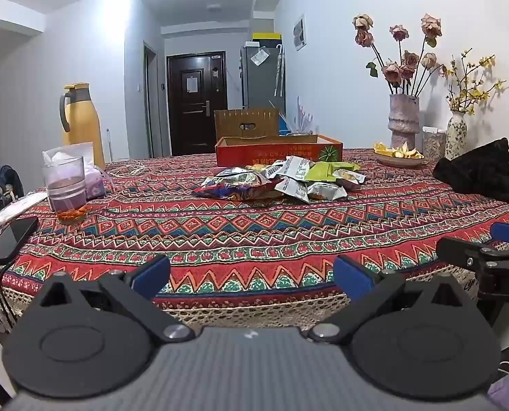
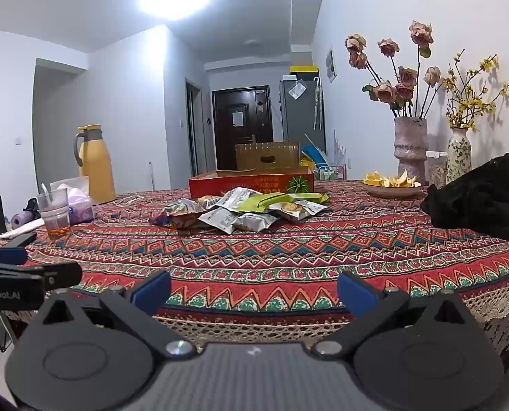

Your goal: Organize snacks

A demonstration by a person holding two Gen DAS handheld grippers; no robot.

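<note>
A pile of snack packets [image 1: 281,179] lies in the middle of the patterned tablecloth [image 1: 254,233], in front of an open red cardboard box [image 1: 278,150]. The pile [image 2: 244,210] and the box [image 2: 251,181] also show in the right wrist view. My left gripper [image 1: 251,279] is open and empty, held at the near table edge, well short of the pile. My right gripper [image 2: 252,293] is open and empty too, at the same near edge to the right of the left one. Its side shows in the left wrist view [image 1: 483,260].
A glass of drink [image 1: 66,188], a phone [image 1: 11,239] with a cable and a yellow jug [image 1: 81,123] are on the left. A black bag [image 1: 476,171], a plate of peels [image 1: 398,154] and two flower vases [image 1: 405,123] are on the right.
</note>
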